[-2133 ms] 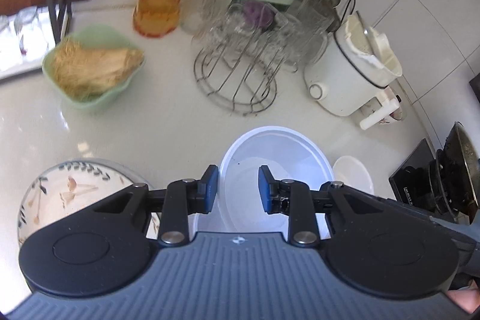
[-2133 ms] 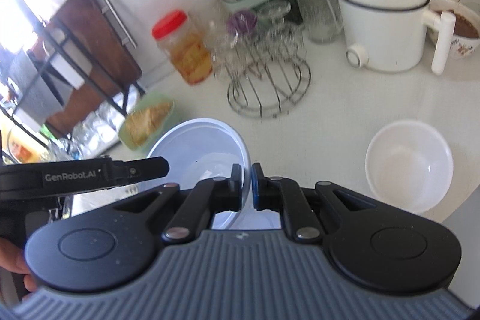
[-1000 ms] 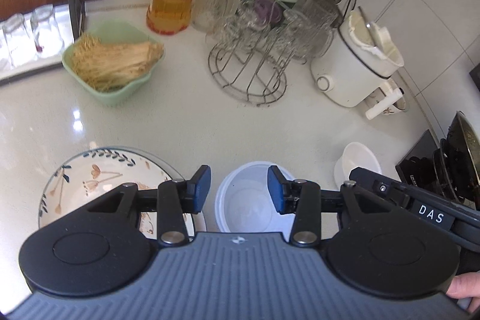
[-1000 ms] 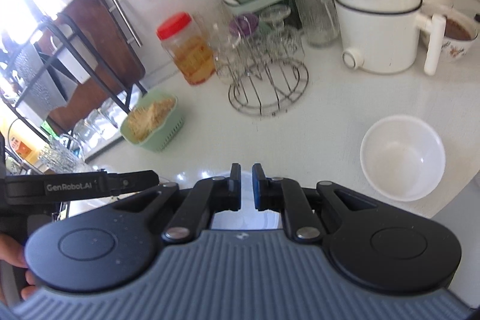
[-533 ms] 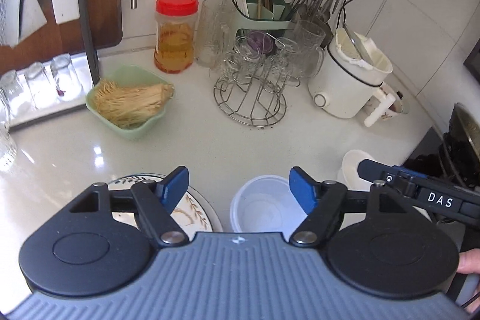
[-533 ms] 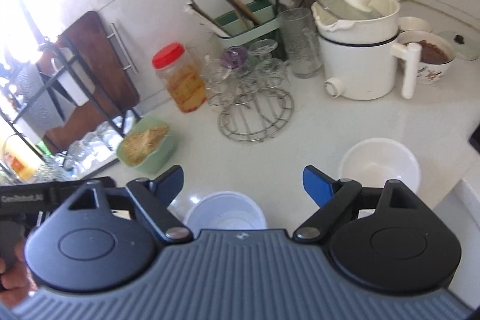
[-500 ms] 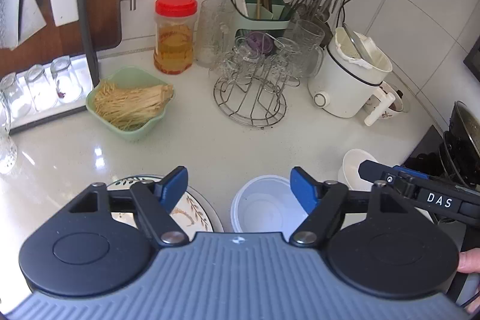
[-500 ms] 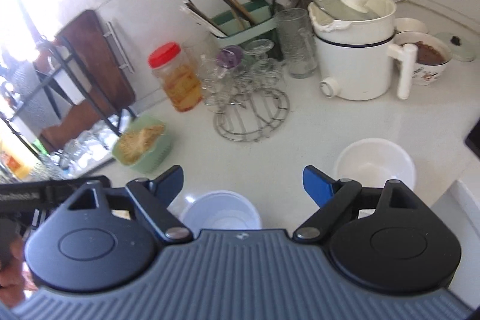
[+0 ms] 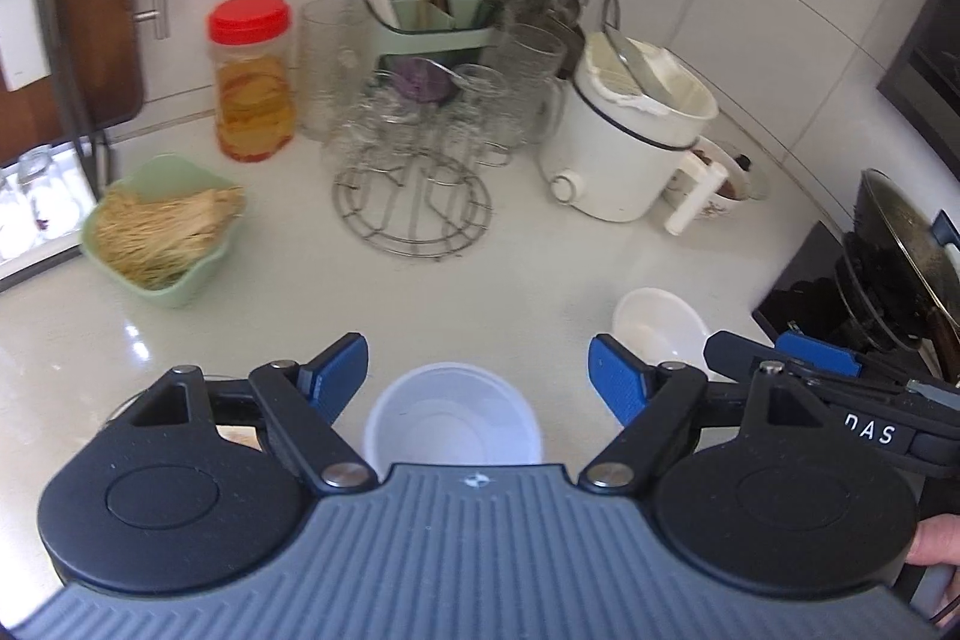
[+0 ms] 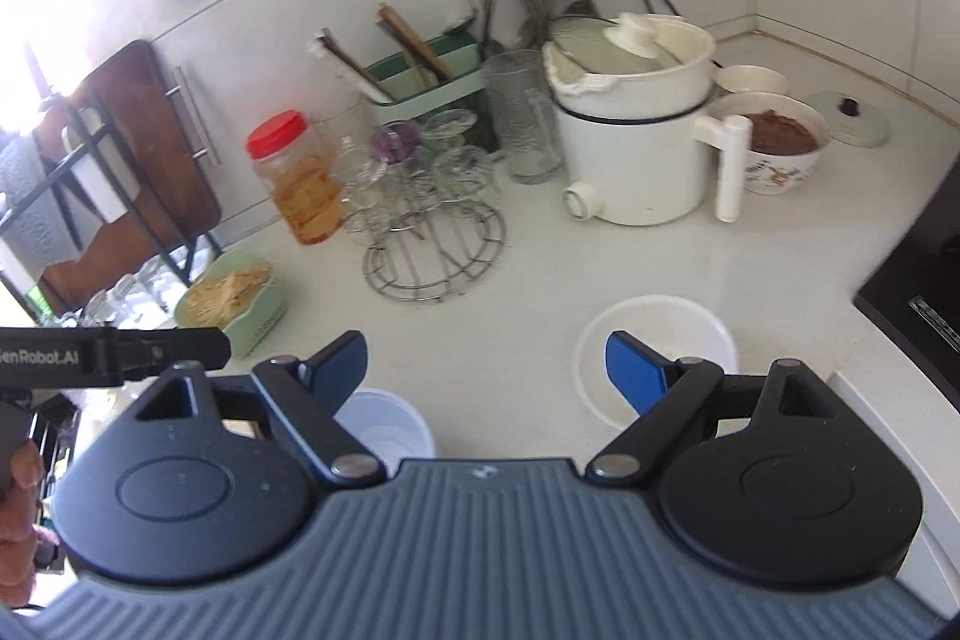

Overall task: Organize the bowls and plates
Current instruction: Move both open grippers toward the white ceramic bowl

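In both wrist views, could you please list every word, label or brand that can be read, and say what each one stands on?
"DAS": white letters on the black body of the right tongs, seen in the left wrist view.
"enRobot.AI", its first letter cut off by the picture's edge: on the black body of the left tongs, seen in the right wrist view.
Strip on the edge of the black cooktop: too small to read.
Red-lidded jar: no label shows.

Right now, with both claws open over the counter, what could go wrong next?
1. The translucent plastic bowl stands by itself close to the camera, probably near the counter's front edge; a careless nudge might push it off.
2. The right claw has one finger overlapping the white bowl in its own view; closing there might clip its rim.
3. The glass rack stands just behind, so a swing could knock it.
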